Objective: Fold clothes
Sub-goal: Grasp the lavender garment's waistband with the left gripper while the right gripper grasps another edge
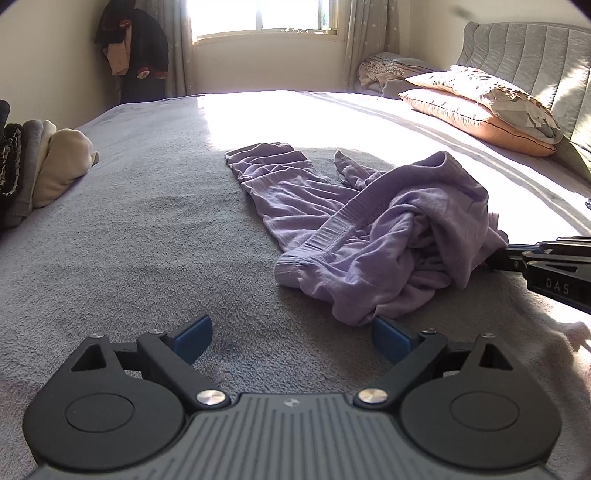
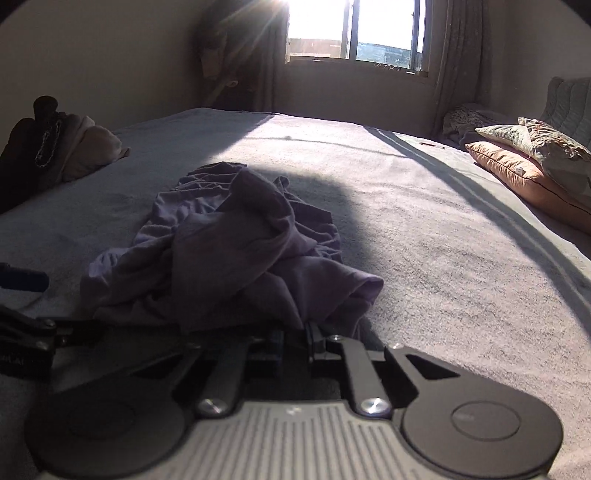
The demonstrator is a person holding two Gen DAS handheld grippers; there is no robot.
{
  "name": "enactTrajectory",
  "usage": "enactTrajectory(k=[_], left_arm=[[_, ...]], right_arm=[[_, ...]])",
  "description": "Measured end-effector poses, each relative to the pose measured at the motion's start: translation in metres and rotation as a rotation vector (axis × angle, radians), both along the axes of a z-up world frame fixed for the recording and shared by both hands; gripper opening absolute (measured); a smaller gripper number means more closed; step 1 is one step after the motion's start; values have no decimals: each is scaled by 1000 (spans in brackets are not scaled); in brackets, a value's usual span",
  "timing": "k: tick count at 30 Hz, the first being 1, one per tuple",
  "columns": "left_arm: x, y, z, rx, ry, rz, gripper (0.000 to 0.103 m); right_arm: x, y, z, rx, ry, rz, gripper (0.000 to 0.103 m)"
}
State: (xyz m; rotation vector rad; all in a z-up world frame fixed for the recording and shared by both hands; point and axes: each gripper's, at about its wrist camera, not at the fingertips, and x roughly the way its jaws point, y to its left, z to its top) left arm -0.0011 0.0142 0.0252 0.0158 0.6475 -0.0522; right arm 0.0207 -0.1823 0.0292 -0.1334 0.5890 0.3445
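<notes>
A pair of lilac trousers [image 1: 369, 229] lies crumpled on the grey bed cover [image 1: 129, 229], one leg stretched flat toward the window. My left gripper [image 1: 291, 338] hovers just short of the near edge of the garment, open wide, with only bed cover between its blue pads [image 1: 194, 338]. The right gripper [image 1: 517, 256] enters the left wrist view from the right edge and is shut on the garment's right-hand side. In the right wrist view the lilac trousers [image 2: 229, 254] bunch up in front of the right gripper [image 2: 295, 332], whose jaws pinch a fold of cloth.
Folded clothes [image 1: 40, 173] are stacked at the left side of the bed. Two pillows [image 1: 484, 107] lie at the right by the padded headboard [image 1: 528, 48]. Dark garments [image 1: 133, 48] hang in the far corner beside the window [image 1: 262, 18]. The left gripper's finger [image 2: 22, 280] shows at the right wrist view's left edge.
</notes>
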Motion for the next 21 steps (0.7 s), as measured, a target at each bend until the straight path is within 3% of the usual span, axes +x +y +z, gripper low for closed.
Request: enactTrajectory(k=[5, 8, 10, 11, 12, 13, 16, 18, 20, 21], left_arm=[[5, 3, 11, -33, -17, -36, 94], [16, 7, 6, -134, 16, -29, 94], [22, 4, 2, -174, 31, -22, 94], [24, 0, 0, -164, 35, -20, 94], [27, -4, -2, -152, 37, -18, 93], [30, -7, -3, -129, 35, -13, 93], [35, -13, -2, -111, 28, 1, 72], [36, -14, 0, -105, 32, 17, 47], [36, -13, 1, -94, 36, 25, 26], [36, -12, 2, -86, 38, 26, 22]], right_arm=[[-32, -19, 30, 76, -182, 24, 2], [-37, -27, 44, 118, -219, 21, 3], [-32, -29, 40, 114, -183, 2, 8], [-26, -30, 37, 116, -142, 0, 23], [-21, -33, 31, 131, -95, 0, 45], [-18, -35, 25, 153, -60, -4, 52], [-17, -32, 19, 202, -25, 0, 69], [-18, -25, 19, 187, -25, 17, 85], [-17, -19, 15, 159, -20, 39, 85], [-15, -18, 11, 152, -11, 49, 79]])
